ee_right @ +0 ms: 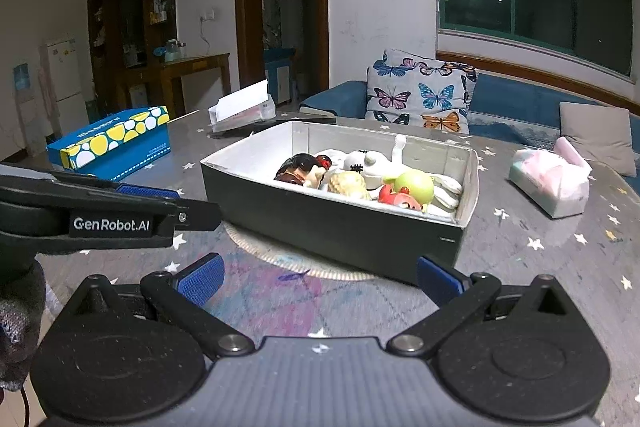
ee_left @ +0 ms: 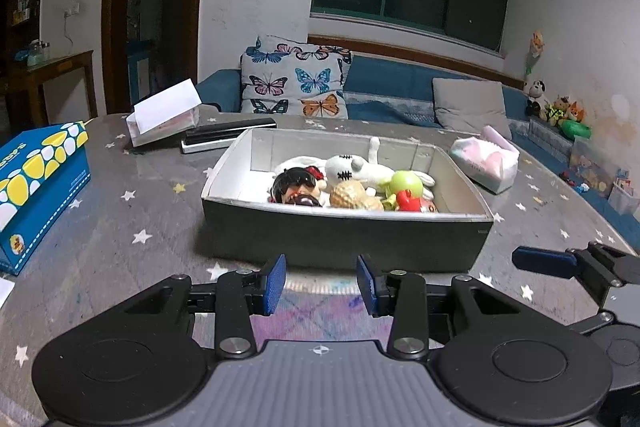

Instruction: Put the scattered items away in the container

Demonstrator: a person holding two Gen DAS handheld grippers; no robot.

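Star-patterned counter (ee_left: pixel 132 219) lies bare around the box (ee_left: pixel 344 235), toys piled inside. My left hand-held gripper (ee_left: pixel 321 285) and right hand-held gripper (ee_right: pixel 320 281) hover spread and empty; tidying looks finished.

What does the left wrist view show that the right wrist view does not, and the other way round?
Only the left wrist view: plush toys lined along the far right wall, and a black bar-shaped device behind the box.

Only the right wrist view: a white fridge, a water dispenser, and the branded side of the left hand-held gripper.

Both: the grey box full of toys, blue tissue box, pink tissue pack, butterfly pillow, star-patterned tablecloth. Each view's own gripper is open and empty; the right hand-held gripper is wider.
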